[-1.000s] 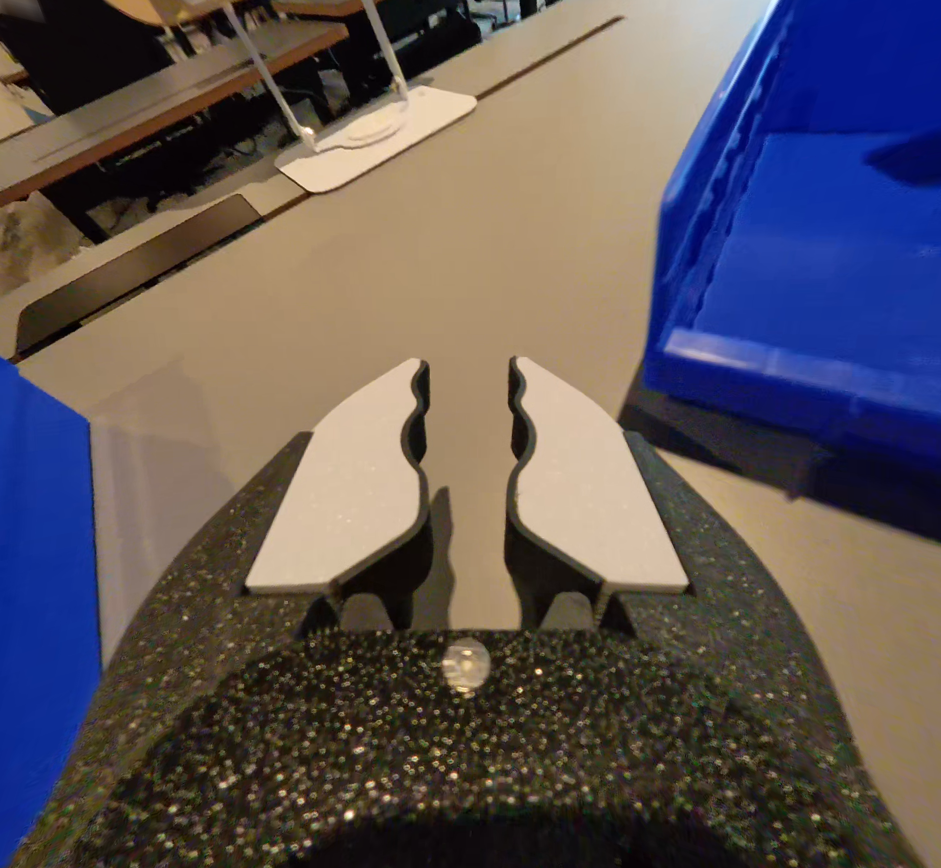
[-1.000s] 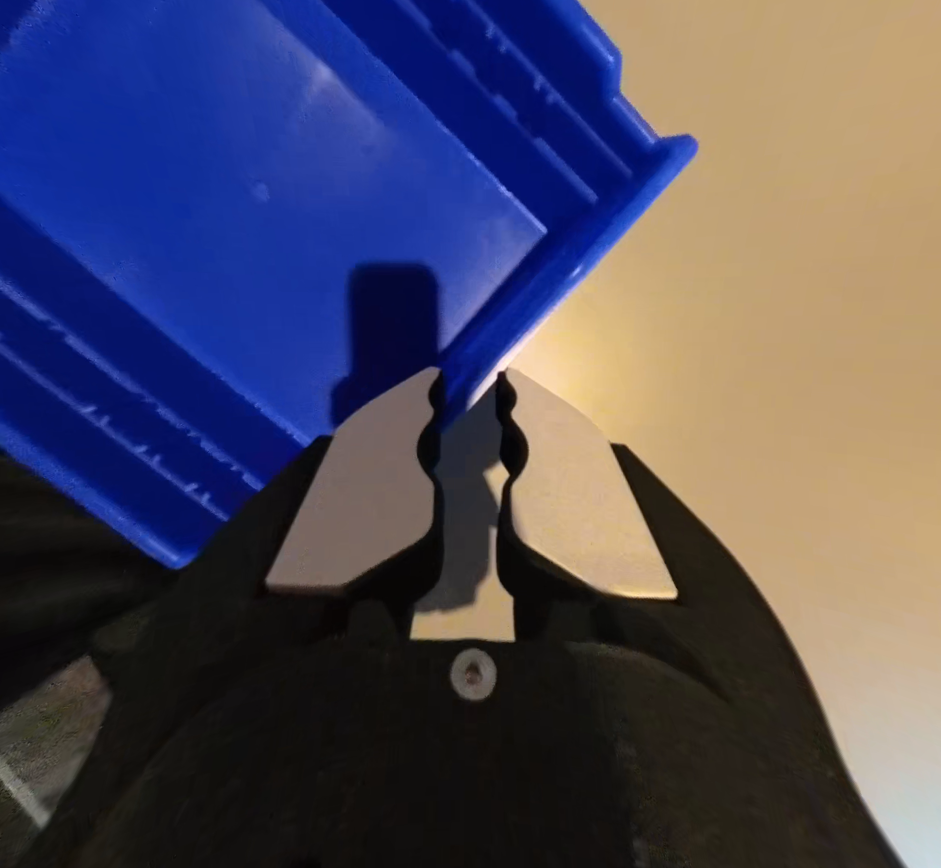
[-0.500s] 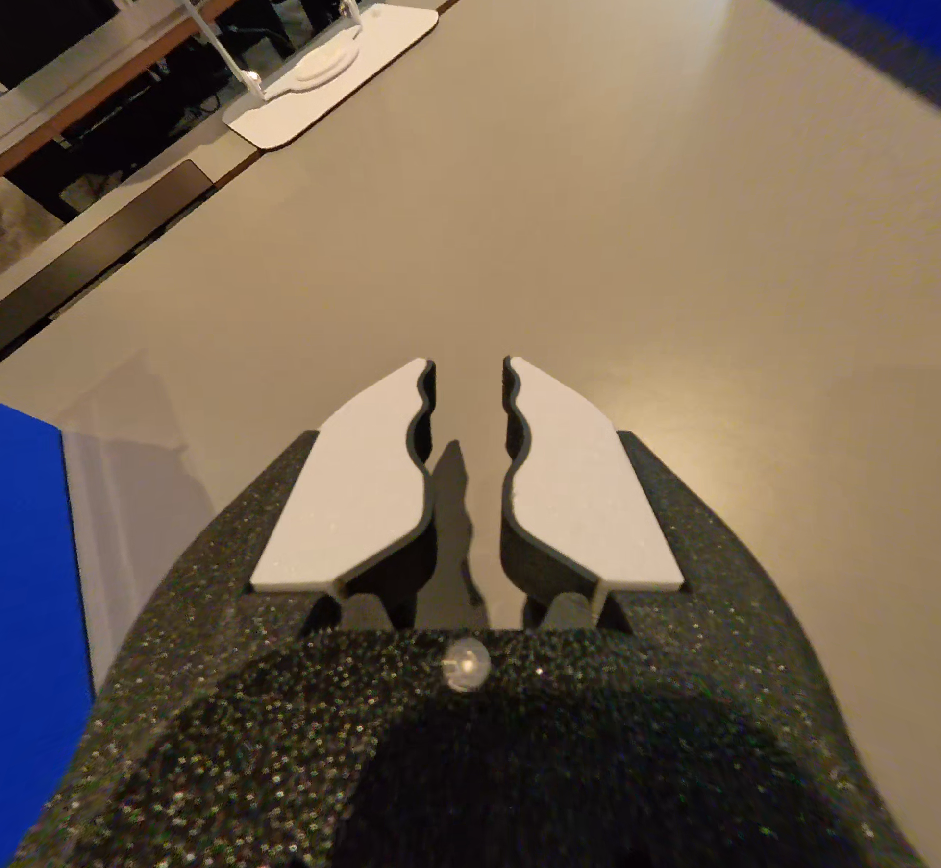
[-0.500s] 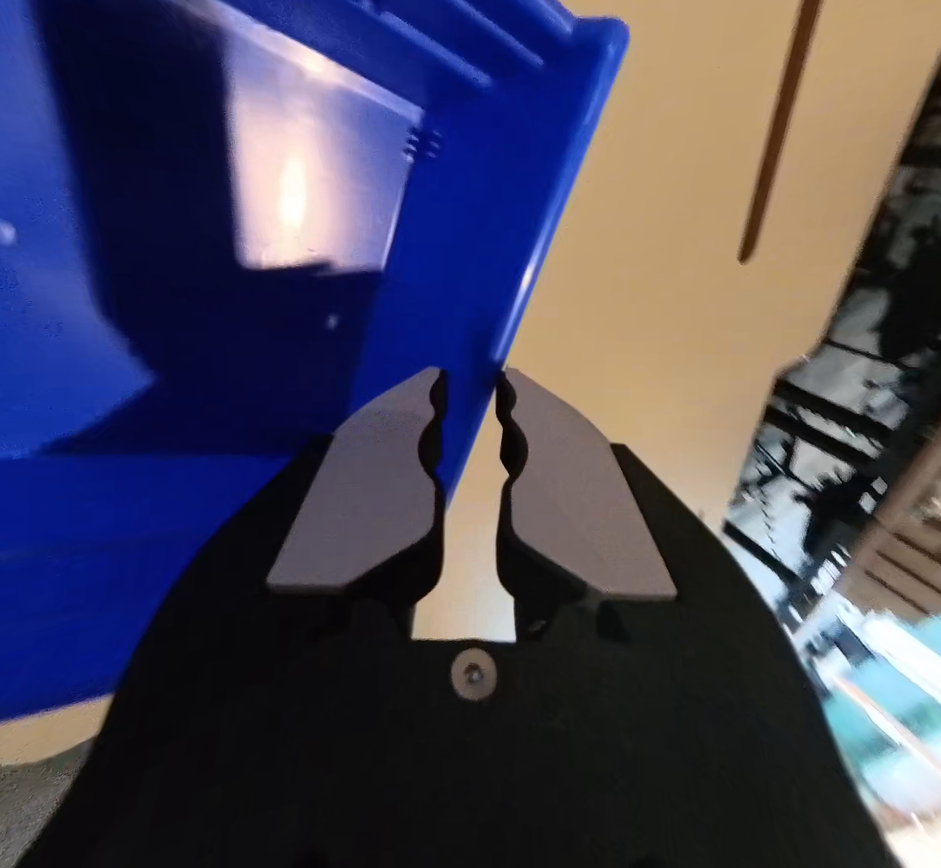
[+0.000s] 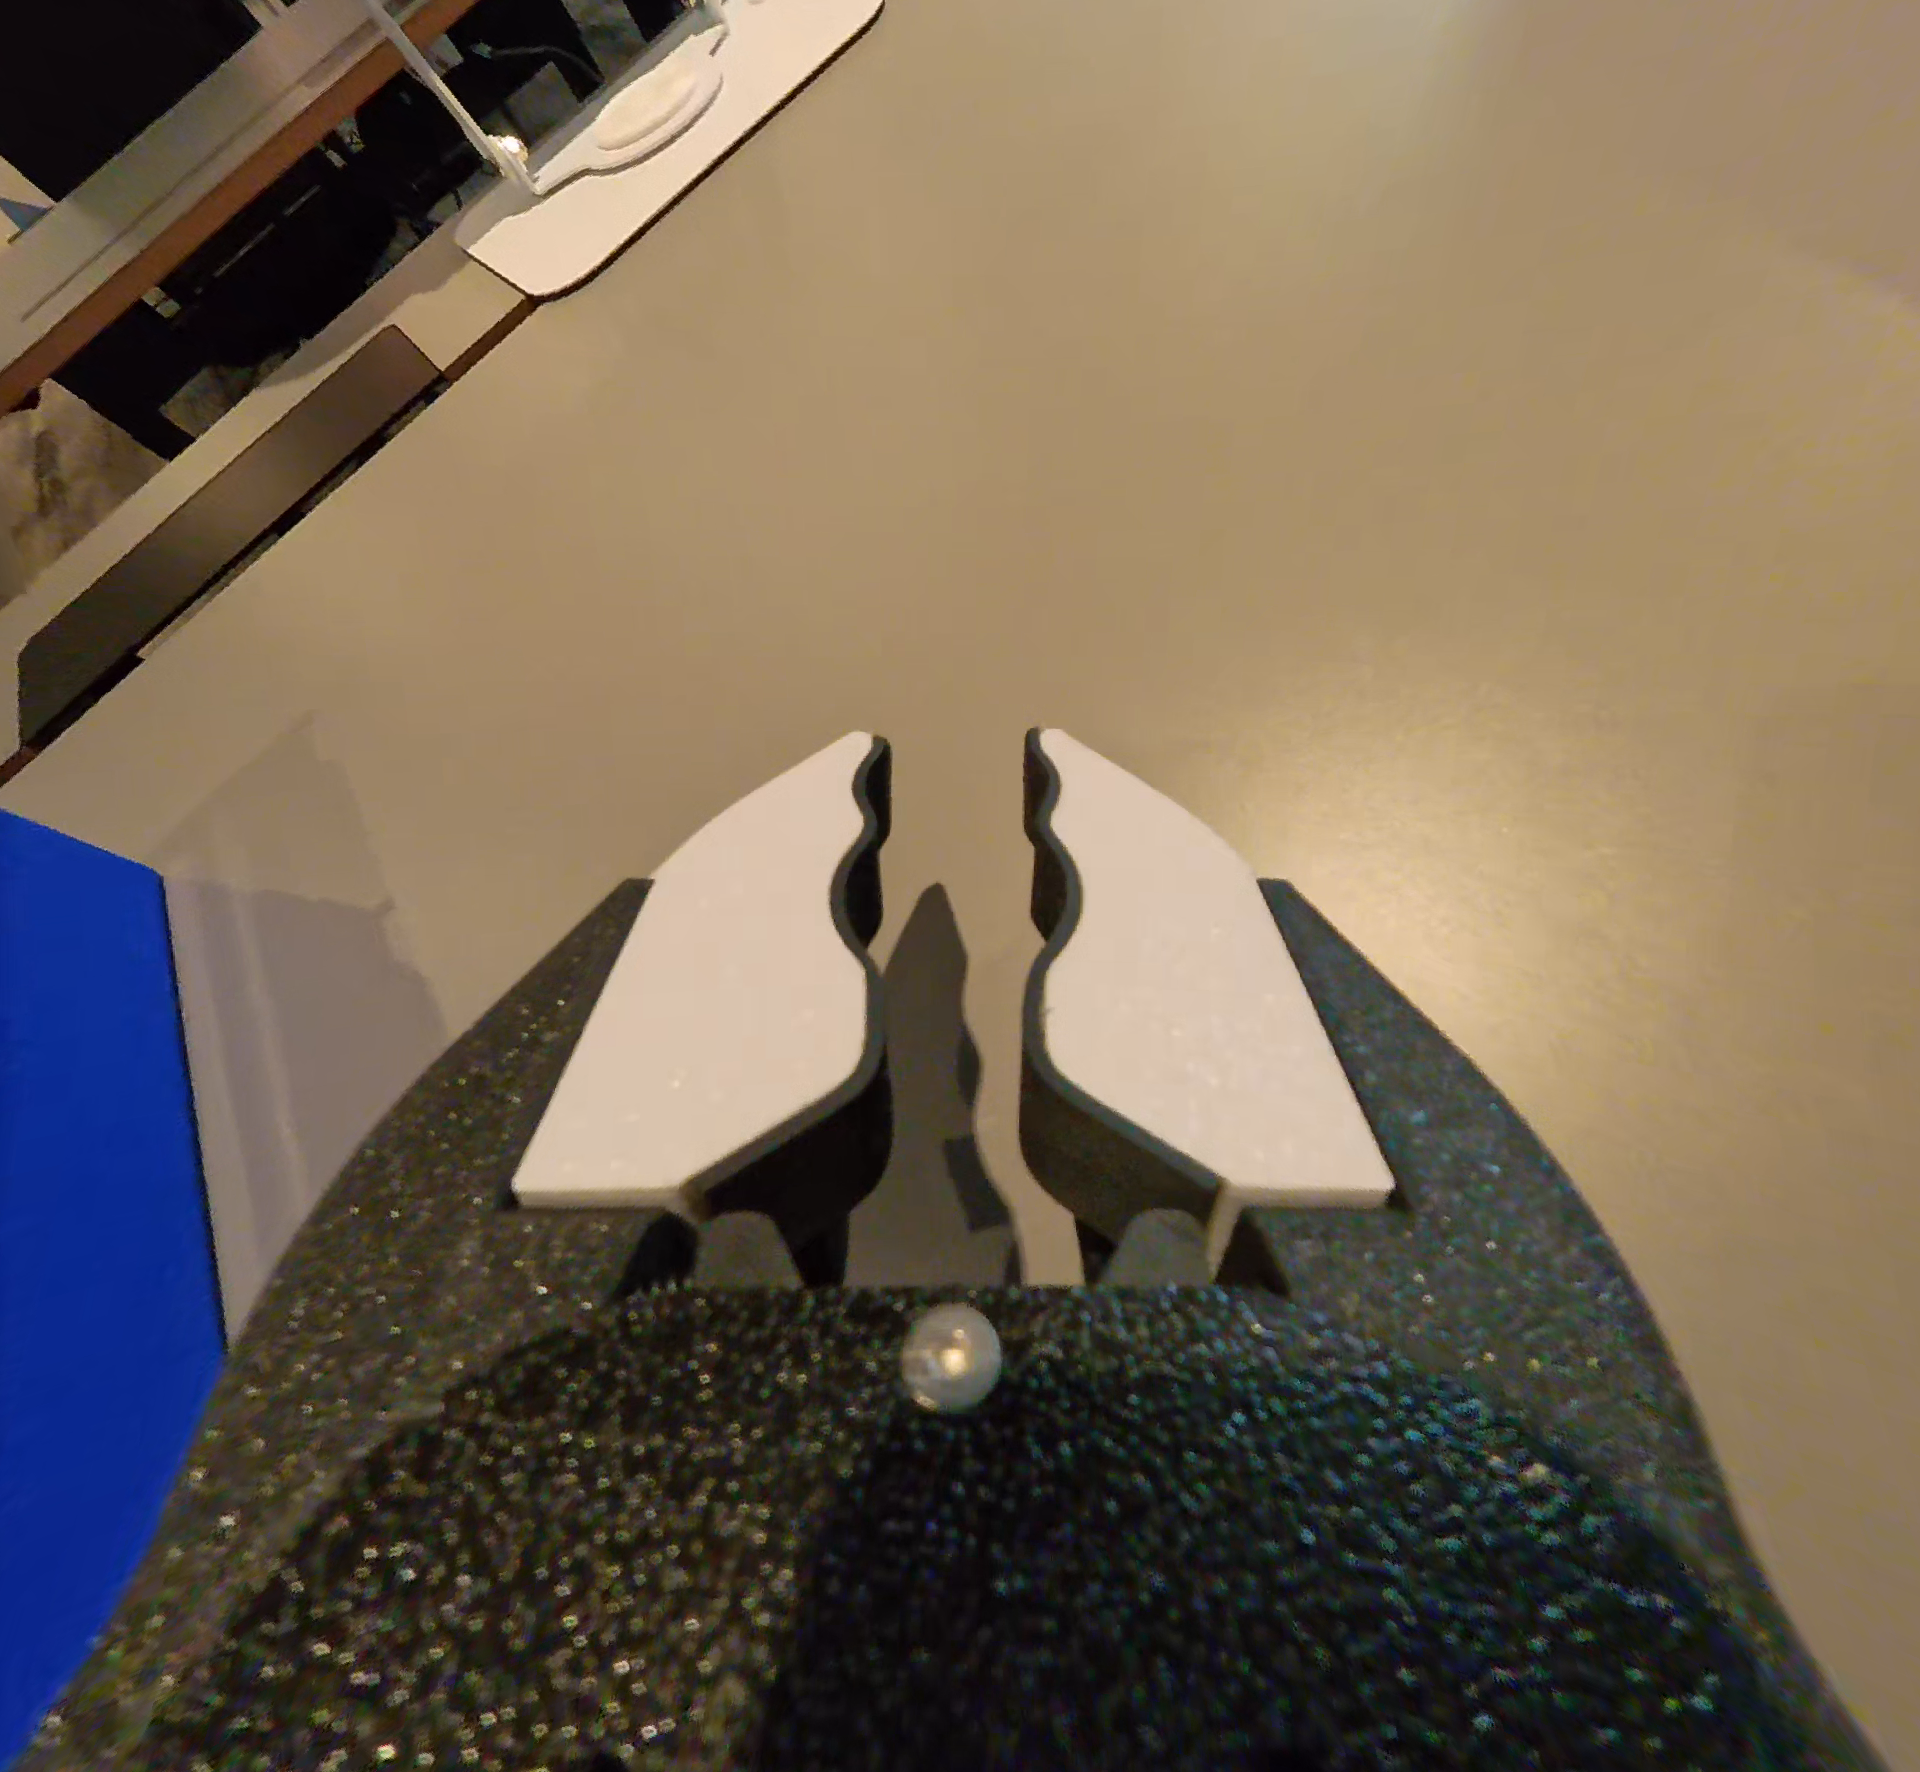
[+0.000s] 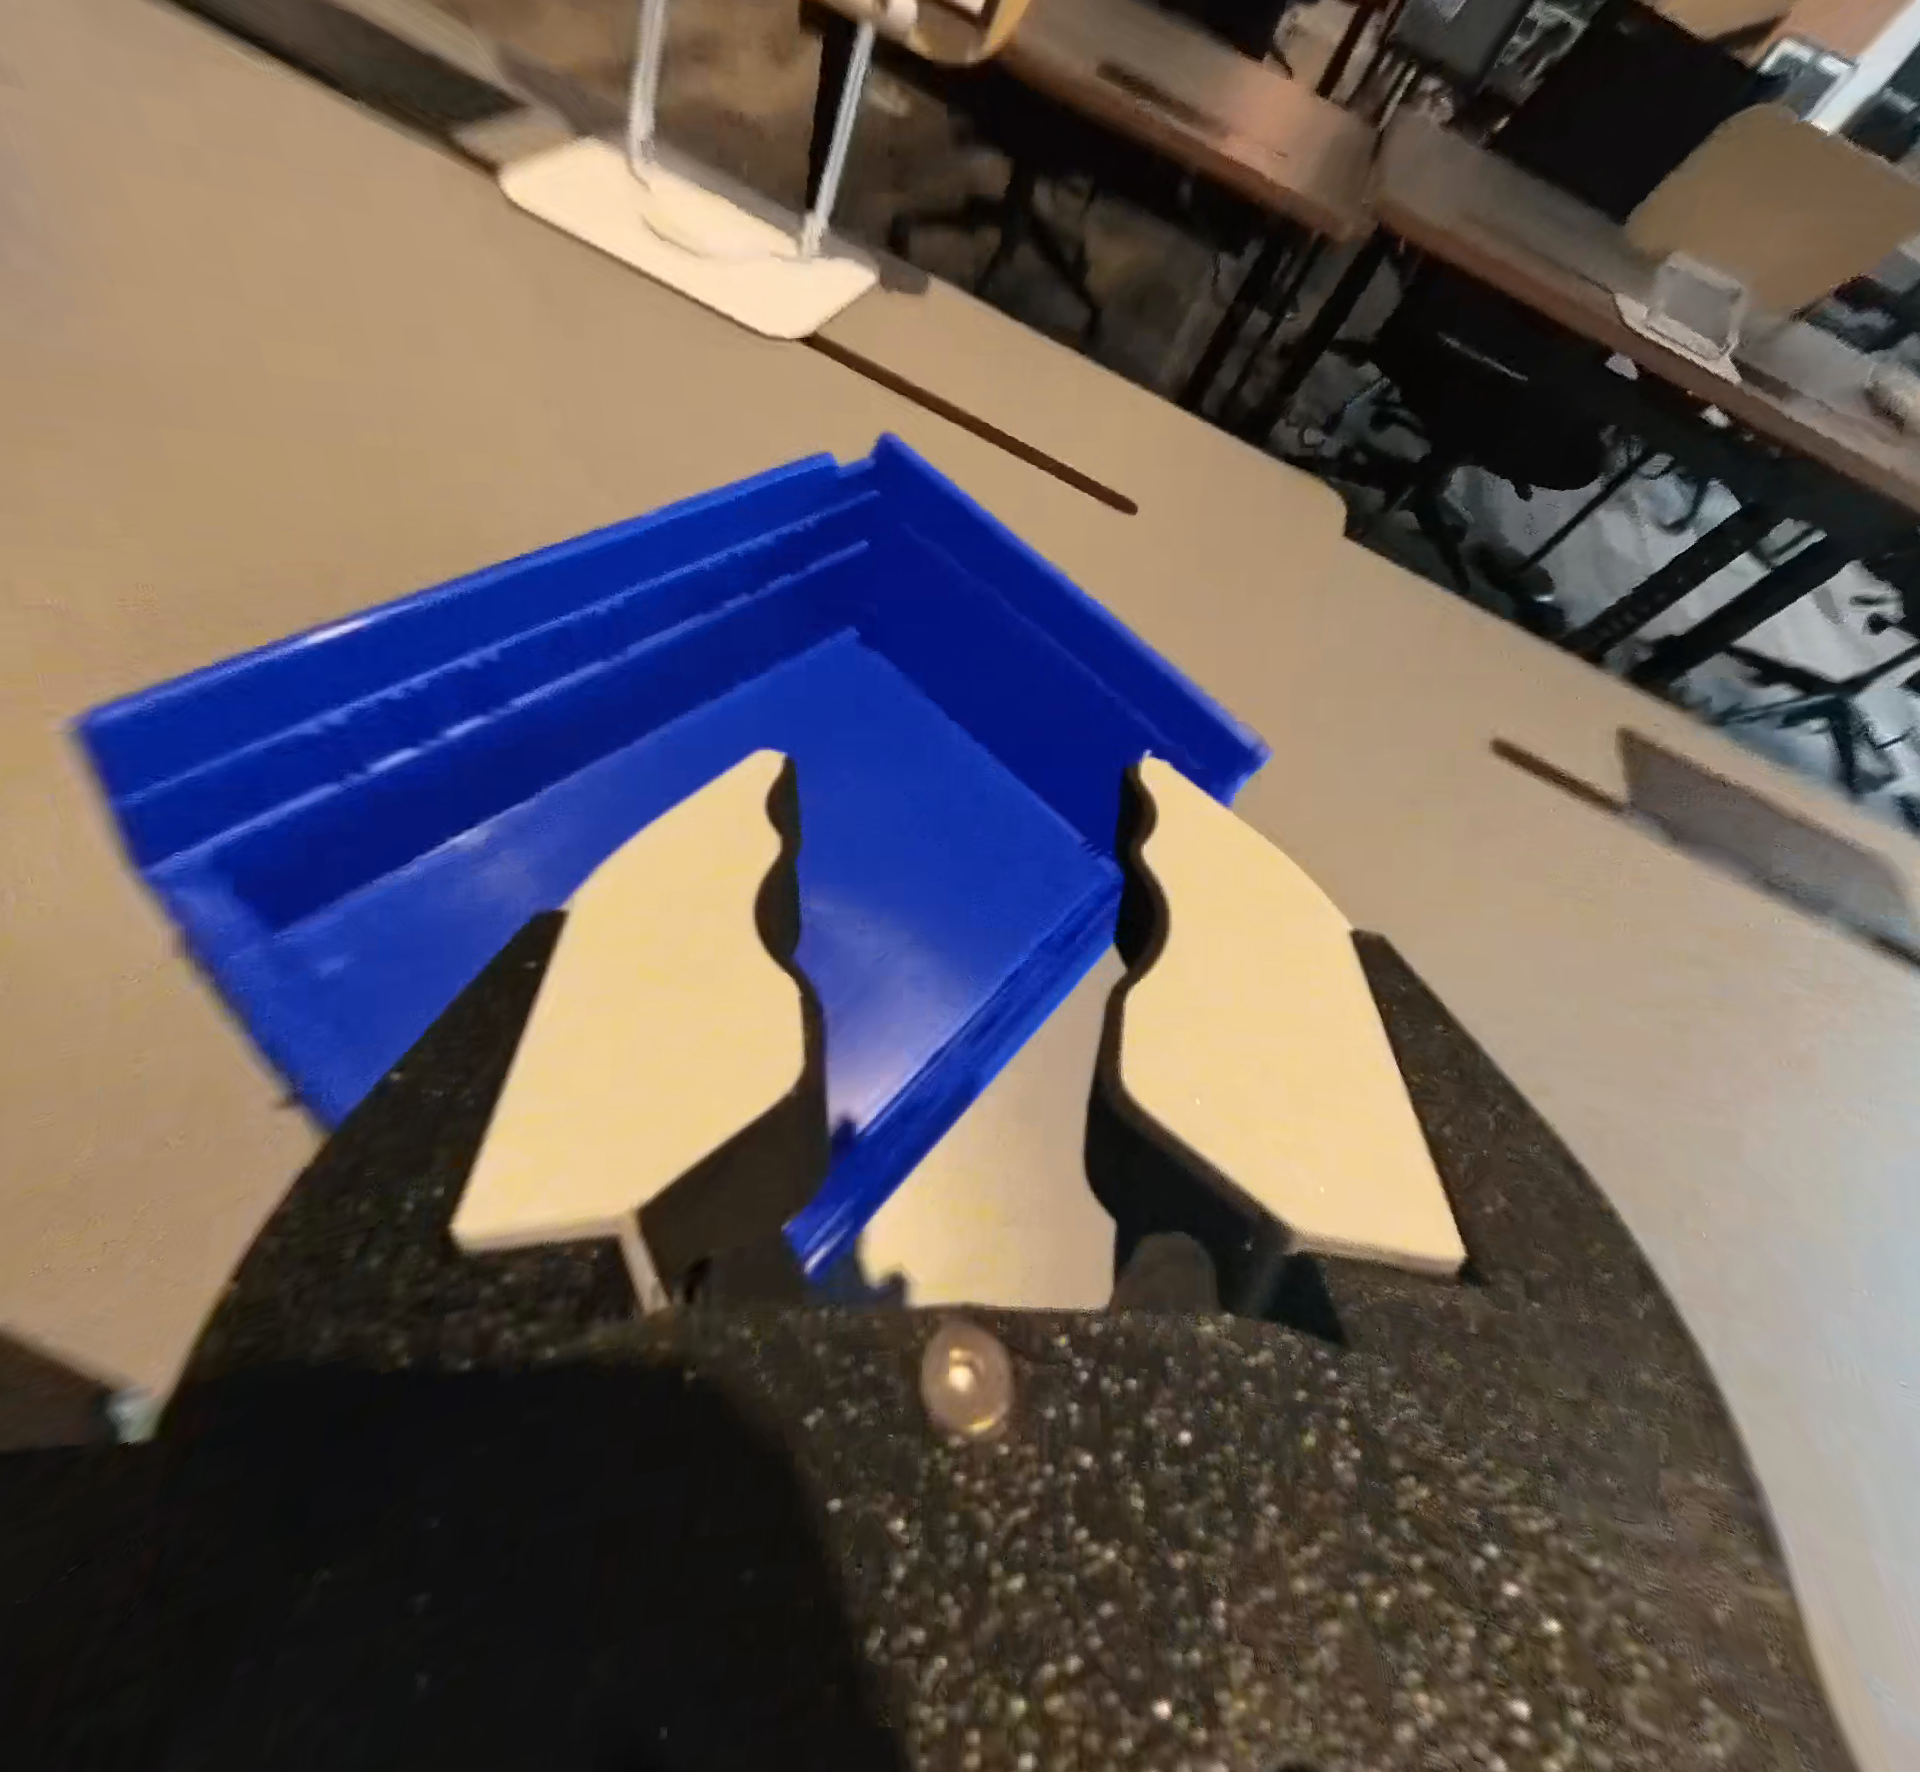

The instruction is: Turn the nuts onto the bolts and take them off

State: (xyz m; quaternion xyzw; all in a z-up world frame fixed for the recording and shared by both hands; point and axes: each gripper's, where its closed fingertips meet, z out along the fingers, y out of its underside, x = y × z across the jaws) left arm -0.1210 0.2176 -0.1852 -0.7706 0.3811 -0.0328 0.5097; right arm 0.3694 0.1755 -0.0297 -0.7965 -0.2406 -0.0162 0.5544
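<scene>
Desks (image 6: 1195, 101) behind beige table (image 5: 1247, 372).

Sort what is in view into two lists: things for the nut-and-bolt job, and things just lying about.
For the job:
- left gripper, fingers slightly apart, holding nothing
- right gripper, fingers wide apart, holding nothing
- blue bin, nothing visible inside
- no nuts or bolts in view

Lying about:
- white stand base
- second blue object at the left edge
- table

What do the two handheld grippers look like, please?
The left gripper and right gripper match: glittery, speckled black bodies, each carrying two flat pale fingers with wavy black inner edges, and a small shiny round stud centred behind them. No cables or sleeves show.
</scene>
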